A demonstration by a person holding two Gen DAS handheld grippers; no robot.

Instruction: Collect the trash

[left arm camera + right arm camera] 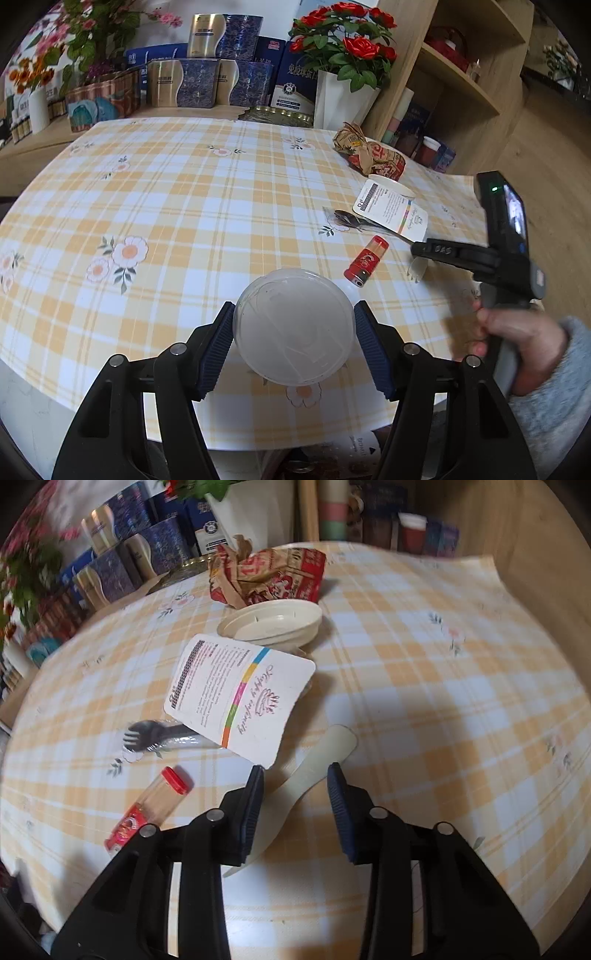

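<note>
Checked tablecloth [177,192] spreads under everything. My left claw [293,334] clamped on clear round container [293,326], lifted over near table edge. My right claw [295,805] apart, pads straddling cream plastic spoon [317,757] lying flat beside printed card [240,694]. Red-capped bottle [155,805] lies left of spoon.

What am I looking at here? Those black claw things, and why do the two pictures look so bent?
No robot: a person holds a hand-held gripper in each hand, each with a wide-angle camera looking along its fingers. The left view shows the left hand-held gripper clamped on a clear plastic container. The right view shows the right hand-held gripper, jaws apart, over a pale plastic scoop on the checked tablecloth. Nearby lie a printed card, a black fork, a red-capped bottle and a crumpled wrapper.
</note>
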